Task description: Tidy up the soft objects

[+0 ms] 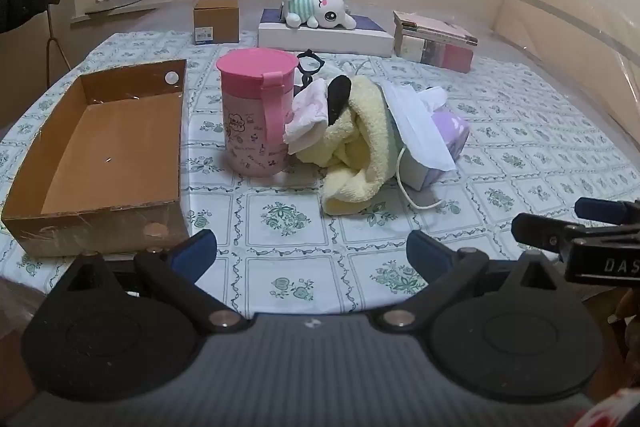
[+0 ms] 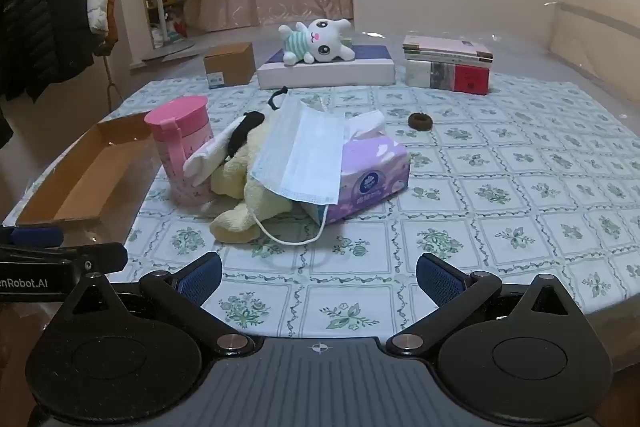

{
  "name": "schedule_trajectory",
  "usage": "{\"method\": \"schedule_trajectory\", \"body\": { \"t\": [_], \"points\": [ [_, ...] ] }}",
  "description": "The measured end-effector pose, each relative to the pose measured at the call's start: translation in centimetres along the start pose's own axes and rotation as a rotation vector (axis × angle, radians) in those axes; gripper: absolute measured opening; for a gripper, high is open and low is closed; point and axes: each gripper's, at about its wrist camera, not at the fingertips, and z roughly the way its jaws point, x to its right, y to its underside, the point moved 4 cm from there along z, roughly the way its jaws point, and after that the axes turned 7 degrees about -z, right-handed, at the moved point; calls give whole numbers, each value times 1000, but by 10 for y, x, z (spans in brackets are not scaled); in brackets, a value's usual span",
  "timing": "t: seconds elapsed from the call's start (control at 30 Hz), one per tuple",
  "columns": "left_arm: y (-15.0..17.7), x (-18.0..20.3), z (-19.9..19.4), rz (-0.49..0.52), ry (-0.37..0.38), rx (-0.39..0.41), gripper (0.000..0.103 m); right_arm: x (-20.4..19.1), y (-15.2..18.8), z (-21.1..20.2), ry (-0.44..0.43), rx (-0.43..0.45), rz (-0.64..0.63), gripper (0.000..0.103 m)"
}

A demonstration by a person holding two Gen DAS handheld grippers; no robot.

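A yellow towel lies heaped mid-table, with a black sock and a folded white cloth on it. A pale blue face mask drapes over a purple tissue pack. An open, empty cardboard box sits at the left. A white plush rabbit lies at the back. My left gripper and my right gripper are both open and empty, near the table's front edge.
A pink lidded cup stands between box and towel. A brown hair tie lies right of the tissues. A small carton, a white flat box and stacked books line the back.
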Motion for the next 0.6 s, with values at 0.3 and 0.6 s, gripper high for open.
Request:
{"method": "schedule_trajectory", "body": {
  "t": [0.3,0.6],
  "points": [
    [1,2,3,9,-26,28,100,0,1,1,-3,0,-3,103],
    [-1,0,2,4,-14,22,99,0,-1,1,13,5,-14,103]
  ]
}}
